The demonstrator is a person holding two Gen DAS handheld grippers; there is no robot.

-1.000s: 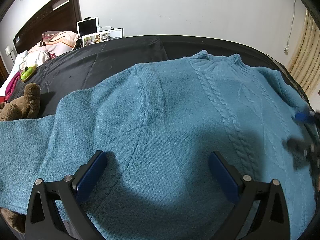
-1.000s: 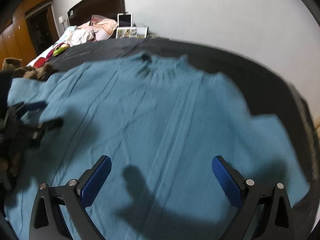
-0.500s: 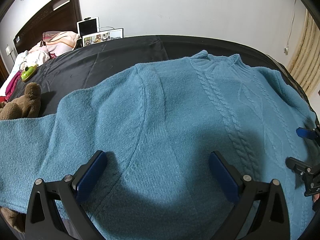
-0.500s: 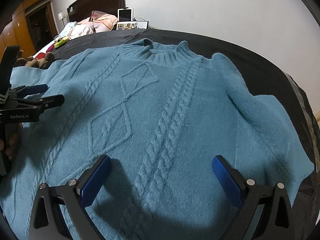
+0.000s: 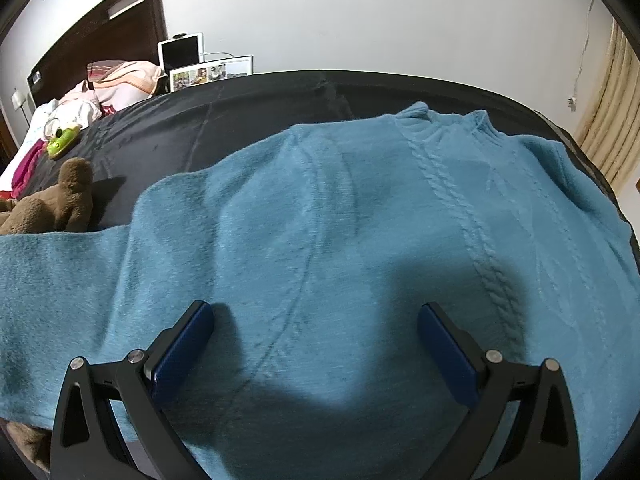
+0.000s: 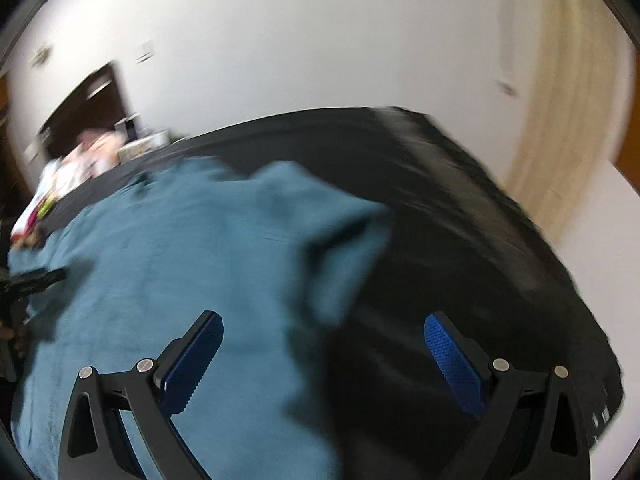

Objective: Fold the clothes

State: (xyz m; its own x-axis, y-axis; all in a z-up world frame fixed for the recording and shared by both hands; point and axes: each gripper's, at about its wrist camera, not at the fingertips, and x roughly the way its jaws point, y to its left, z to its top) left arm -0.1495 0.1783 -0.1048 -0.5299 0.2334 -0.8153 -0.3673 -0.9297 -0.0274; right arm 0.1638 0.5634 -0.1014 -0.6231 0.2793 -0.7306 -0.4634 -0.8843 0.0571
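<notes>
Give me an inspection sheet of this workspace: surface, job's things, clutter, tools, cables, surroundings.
Surface: bed with black cover, mostly bare beyond the garment.
Job's things: teal cable-knit sweater spread flat, unfolded, sleeves out.
Clutter: brown plush toy beside one sleeve; green toy; pillows; tablet and photo frame at the wall.
Tools: left tool open over the sweater body; right tool open, straddling the sweater's edge, view blurred.
Cables: thin cord down the wall to an outlet.
Surroundings: white wall, dark headboard, beige curtain.

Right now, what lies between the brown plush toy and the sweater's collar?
In the left wrist view, bare black bedcover, then the sweater's shoulder, separate the plush toy from the collar.
</notes>
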